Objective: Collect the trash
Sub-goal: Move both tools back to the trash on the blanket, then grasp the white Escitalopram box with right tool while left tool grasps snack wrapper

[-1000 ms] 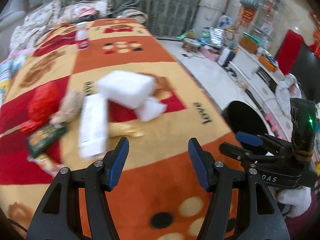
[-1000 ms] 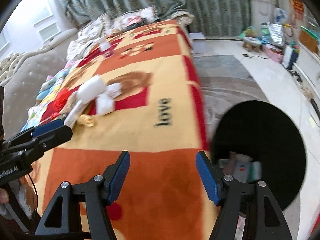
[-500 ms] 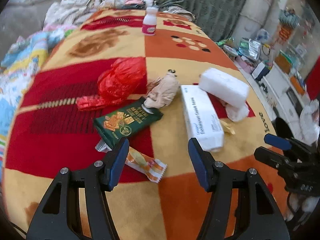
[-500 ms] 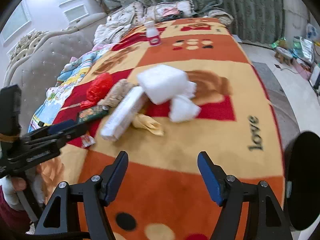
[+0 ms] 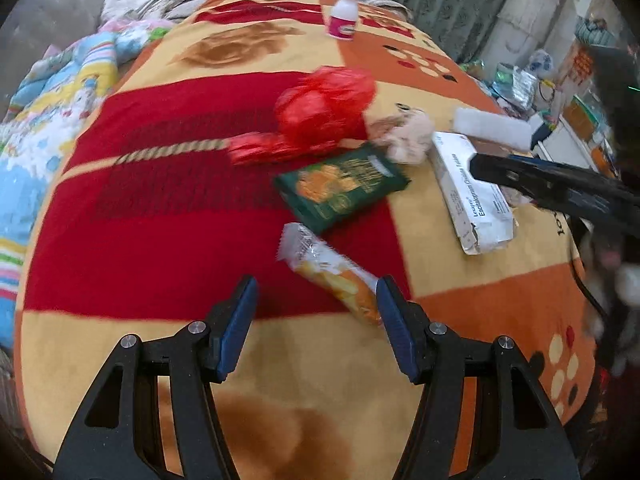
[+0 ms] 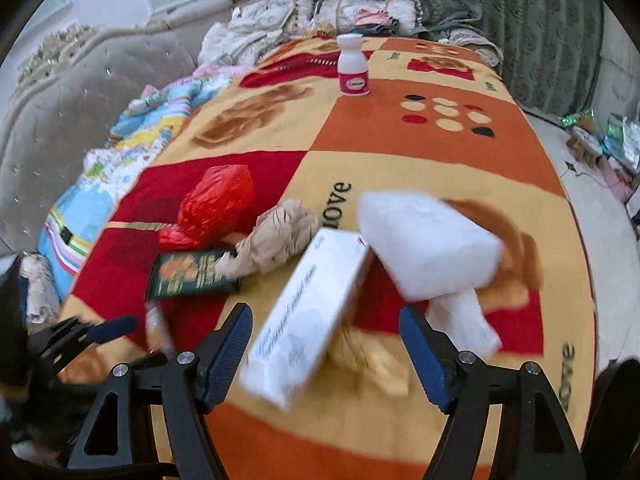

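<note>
Trash lies in a heap on a patterned blanket (image 5: pixel 168 208). My left gripper (image 5: pixel 316 312) hovers open and empty, with an orange snack wrapper (image 5: pixel 332 272) just ahead, close to its right finger. Beyond are a green packet (image 5: pixel 344 188), a red plastic bag (image 5: pixel 324 108), crumpled beige paper (image 5: pixel 412 136) and a long white carton (image 5: pixel 472 188). My right gripper (image 6: pixel 326 340) is over the white carton (image 6: pixel 312 320); its jaws are opening and touch nothing. A white foam block (image 6: pixel 428 240), a smaller foam piece (image 6: pixel 464 320) and a yellow wrapper (image 6: pixel 372 356) lie alongside.
A small white bottle with a pink label (image 6: pixel 352 66) stands upright far back on the blanket. A padded grey headboard (image 6: pixel 80 108) and heaped bedding (image 6: pixel 132 148) are to the left. A black bin's rim (image 6: pixel 616 400) shows at the right edge, with floor clutter (image 5: pixel 520 80) beyond.
Both grippers swung away from the black bin and the blanket's edge toward the trash heap, which now lies close ahead. The right jaws stand a little wider.
</note>
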Demonstrator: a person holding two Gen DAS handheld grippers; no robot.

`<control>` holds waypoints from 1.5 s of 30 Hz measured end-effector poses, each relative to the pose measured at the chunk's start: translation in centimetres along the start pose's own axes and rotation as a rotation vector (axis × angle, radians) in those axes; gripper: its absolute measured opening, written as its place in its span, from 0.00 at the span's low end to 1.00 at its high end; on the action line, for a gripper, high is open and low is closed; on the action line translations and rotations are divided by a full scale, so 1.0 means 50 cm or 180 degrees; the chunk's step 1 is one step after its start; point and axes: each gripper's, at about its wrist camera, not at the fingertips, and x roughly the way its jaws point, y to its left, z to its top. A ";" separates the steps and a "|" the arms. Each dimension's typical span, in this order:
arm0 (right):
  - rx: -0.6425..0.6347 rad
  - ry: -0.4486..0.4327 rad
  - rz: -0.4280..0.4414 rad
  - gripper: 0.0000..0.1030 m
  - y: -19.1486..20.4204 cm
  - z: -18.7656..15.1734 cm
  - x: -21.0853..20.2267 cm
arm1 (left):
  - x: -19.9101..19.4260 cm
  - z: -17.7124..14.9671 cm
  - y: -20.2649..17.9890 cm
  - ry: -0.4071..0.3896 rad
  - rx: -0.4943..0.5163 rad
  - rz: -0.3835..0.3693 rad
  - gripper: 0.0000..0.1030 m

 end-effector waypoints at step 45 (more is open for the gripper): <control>-0.0123 0.0010 -0.0048 0.47 -0.067 -0.281 -0.104 | 0.016 -0.004 -0.057 -0.0089 -0.0509 -0.0405 0.20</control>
